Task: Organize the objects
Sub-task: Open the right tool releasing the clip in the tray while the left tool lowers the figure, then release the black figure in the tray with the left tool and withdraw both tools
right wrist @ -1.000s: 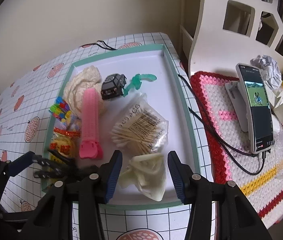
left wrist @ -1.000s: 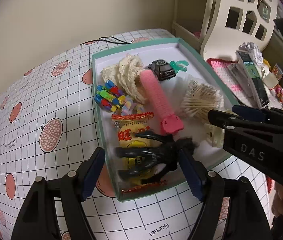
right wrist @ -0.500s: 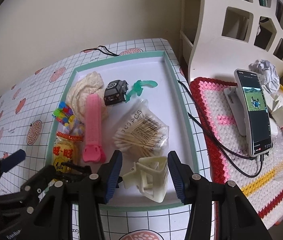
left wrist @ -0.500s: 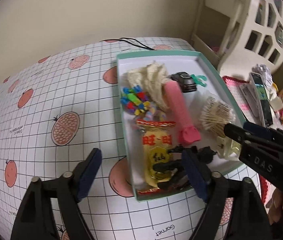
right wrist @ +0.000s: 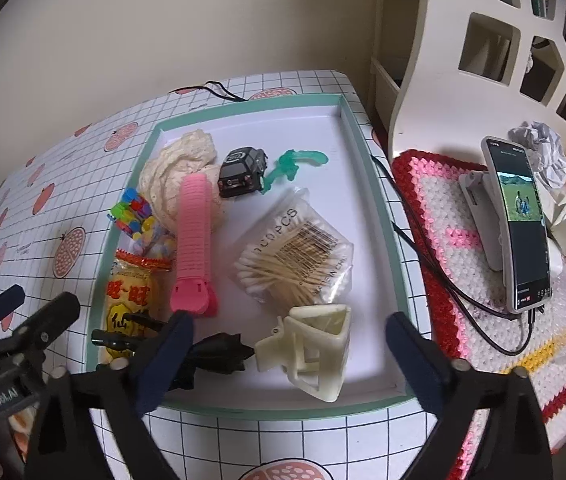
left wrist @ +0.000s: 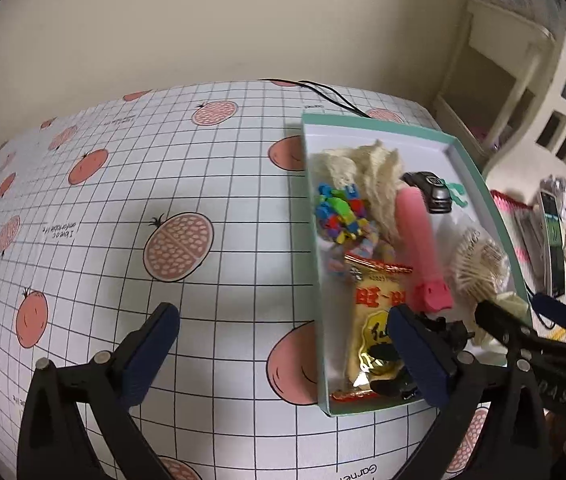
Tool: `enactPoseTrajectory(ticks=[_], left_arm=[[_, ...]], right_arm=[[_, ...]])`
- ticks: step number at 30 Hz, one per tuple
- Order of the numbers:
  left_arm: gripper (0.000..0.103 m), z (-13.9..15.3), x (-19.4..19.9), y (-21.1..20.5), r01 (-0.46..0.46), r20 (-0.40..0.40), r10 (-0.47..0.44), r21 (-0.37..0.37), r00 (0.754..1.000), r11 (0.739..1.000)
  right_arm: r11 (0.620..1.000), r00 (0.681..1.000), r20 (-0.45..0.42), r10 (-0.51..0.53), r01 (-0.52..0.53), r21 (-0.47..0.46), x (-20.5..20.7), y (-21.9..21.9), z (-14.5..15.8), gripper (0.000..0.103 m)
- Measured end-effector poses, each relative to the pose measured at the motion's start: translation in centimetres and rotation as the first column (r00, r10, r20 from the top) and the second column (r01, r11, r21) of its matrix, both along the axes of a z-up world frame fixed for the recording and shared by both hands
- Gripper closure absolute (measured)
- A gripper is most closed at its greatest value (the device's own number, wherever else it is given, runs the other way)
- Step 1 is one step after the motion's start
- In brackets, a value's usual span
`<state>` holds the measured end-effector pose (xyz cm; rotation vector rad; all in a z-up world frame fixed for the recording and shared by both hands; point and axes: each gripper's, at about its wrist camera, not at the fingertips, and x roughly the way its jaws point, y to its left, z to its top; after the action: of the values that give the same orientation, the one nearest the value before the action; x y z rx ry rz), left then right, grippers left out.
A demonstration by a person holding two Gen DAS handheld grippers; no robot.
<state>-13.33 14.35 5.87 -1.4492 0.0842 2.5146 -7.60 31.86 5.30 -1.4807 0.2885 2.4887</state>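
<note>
Left gripper (left wrist: 283, 356) has swung off the tray (right wrist: 379, 184), jaws apart, empty. Right gripper (right wrist: 289, 354) has opened, cream claw clip (right wrist: 315, 352) lying at the tray's near edge. All visible items trayed; sorting looks nearly done.

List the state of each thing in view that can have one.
left gripper: open, empty
right gripper: open, empty
cream claw clip: closed, lying in tray
phone: screen on, propped on stand, cable plugged in
cotton swab bag: sealed
snack packet: unopened

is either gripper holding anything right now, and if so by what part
Nothing is held. The left gripper and right gripper are both open; the cream hair claw clip lies loose in the tray between the right fingers.
</note>
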Motion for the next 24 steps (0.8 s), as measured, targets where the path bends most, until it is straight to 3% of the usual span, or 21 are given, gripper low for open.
enactPoseTrajectory(ticks=[12, 19, 24], left_arm=[[0.0, -0.3, 0.3, -1.5, -0.02, 0.024, 0.02, 0.015, 1.0, 1.0], [0.0, 0.6, 1.3, -3.5, -0.046, -0.014, 0.047, 0.018, 0.999, 0.999], [0.0, 1.3, 2.3, -5.1, -0.063, -0.034, 0.065, 0.061, 0.997, 0.996]], right_arm=[[1.0, 1.0, 0.006, 0.022, -0.022, -0.003, 0.4, -1.5, -0.1, 0.0], [1.0, 1.0, 0.01, -0.002, 0.002, -0.021, 1.3, -2.5, 0.5, 0.0], [0.998, 1.0, -0.016, -0.027, 0.027, -0.048, 2.7, -3.4, 1.5, 0.0]])
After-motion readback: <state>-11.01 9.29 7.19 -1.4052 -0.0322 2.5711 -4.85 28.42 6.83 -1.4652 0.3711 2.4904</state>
